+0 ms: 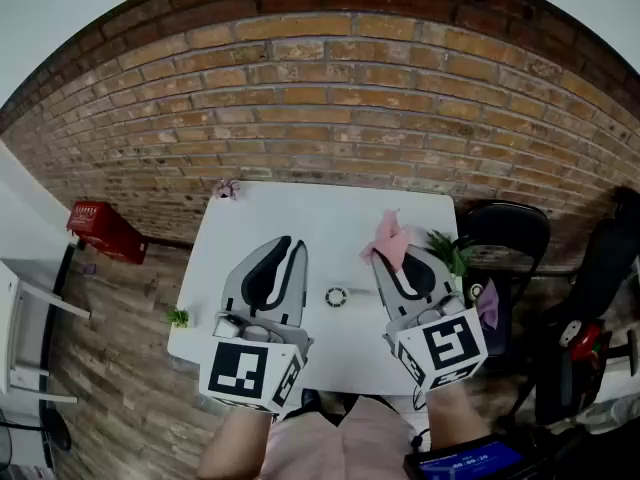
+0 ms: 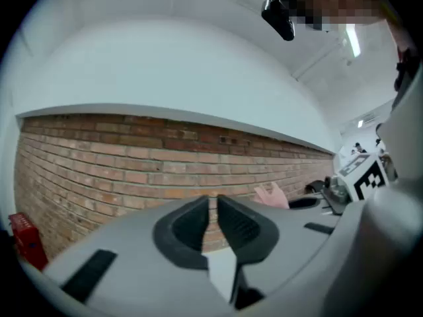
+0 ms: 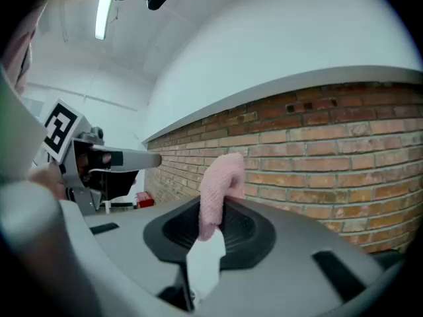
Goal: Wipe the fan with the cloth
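Both grippers are held up high over a white table (image 1: 300, 218), pointing at the brick wall. My right gripper (image 1: 395, 260) (image 3: 221, 207) is shut on a pink cloth (image 1: 390, 236) (image 3: 218, 177), which sticks up from between its pads and folds over. The cloth (image 2: 269, 193) also shows in the left gripper view. My left gripper (image 1: 293, 240) (image 2: 213, 203) has its jaws close together with a narrow slit between them and nothing in it. A small round object (image 1: 335, 296), possibly the fan, lies on the table below and between the two grippers.
Two small green plants (image 1: 178, 317) (image 1: 447, 246) stand at the table's left and right edges, and a small pink item (image 1: 226, 189) sits at its far left corner. A red box (image 1: 105, 230) sits on the floor at left, a black chair (image 1: 505, 233) at right.
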Tool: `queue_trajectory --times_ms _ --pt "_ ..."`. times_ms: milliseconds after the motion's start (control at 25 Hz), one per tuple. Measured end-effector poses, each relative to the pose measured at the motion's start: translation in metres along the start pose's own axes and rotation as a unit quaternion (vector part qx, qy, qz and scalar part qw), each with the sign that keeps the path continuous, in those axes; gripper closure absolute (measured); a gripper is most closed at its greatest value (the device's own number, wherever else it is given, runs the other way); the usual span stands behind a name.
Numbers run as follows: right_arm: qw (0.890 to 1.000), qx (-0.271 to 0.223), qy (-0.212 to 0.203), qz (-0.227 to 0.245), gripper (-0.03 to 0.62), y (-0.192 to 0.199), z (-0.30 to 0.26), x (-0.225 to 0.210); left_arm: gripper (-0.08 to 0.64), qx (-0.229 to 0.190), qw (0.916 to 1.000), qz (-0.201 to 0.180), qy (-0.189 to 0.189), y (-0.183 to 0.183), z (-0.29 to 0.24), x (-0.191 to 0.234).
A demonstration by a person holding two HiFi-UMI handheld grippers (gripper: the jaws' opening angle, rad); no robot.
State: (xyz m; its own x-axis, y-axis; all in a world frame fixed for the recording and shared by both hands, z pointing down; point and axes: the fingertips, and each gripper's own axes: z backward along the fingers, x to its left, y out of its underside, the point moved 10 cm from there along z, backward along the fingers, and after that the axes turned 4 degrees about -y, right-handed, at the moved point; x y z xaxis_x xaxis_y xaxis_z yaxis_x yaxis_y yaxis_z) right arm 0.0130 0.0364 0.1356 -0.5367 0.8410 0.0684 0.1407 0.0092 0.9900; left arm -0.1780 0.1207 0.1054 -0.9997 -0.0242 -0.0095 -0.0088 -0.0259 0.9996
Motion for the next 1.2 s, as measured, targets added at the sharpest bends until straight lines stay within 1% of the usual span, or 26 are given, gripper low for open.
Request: queue_trajectory --times_ms 40,120,240,320,480,640,800,1200 --pt "1.000 -0.007 0.013 0.003 0.531 -0.005 -0.001 0.007 0.541 -0.011 0.9998 -0.005 -0.015 -0.004 0.007 0.004" --pt "0.999 -0.012 0.030 0.005 0.531 -0.007 0.000 0.023 0.545 -0.025 0.9990 -0.022 -0.031 -0.006 0.020 0.009" --pt "0.999 -0.009 0.053 0.009 0.533 -0.003 0.007 0.042 0.545 -0.032 0.9980 -0.040 -0.037 -0.002 0.036 0.012" --pt "0.998 -0.004 0.065 0.009 0.534 0.001 0.012 0.051 0.545 -0.035 0.9982 -0.039 -0.030 0.000 0.041 0.013" --pt "0.997 0.007 0.082 0.014 0.536 0.005 0.019 0.064 0.545 -0.040 0.9989 -0.016 -0.019 0.001 0.047 0.010" --pt "0.995 0.009 0.097 0.014 0.545 0.006 0.024 0.069 0.545 -0.047 0.9986 -0.024 -0.006 0.000 0.050 0.007" --pt "0.995 0.006 0.098 0.014 0.545 0.004 0.023 0.074 0.545 -0.050 0.9982 -0.032 0.010 0.000 0.052 0.006" --pt "0.994 0.004 0.101 0.026 0.545 -0.002 0.014 0.085 0.545 -0.053 0.9979 -0.030 0.022 -0.001 0.051 0.014"
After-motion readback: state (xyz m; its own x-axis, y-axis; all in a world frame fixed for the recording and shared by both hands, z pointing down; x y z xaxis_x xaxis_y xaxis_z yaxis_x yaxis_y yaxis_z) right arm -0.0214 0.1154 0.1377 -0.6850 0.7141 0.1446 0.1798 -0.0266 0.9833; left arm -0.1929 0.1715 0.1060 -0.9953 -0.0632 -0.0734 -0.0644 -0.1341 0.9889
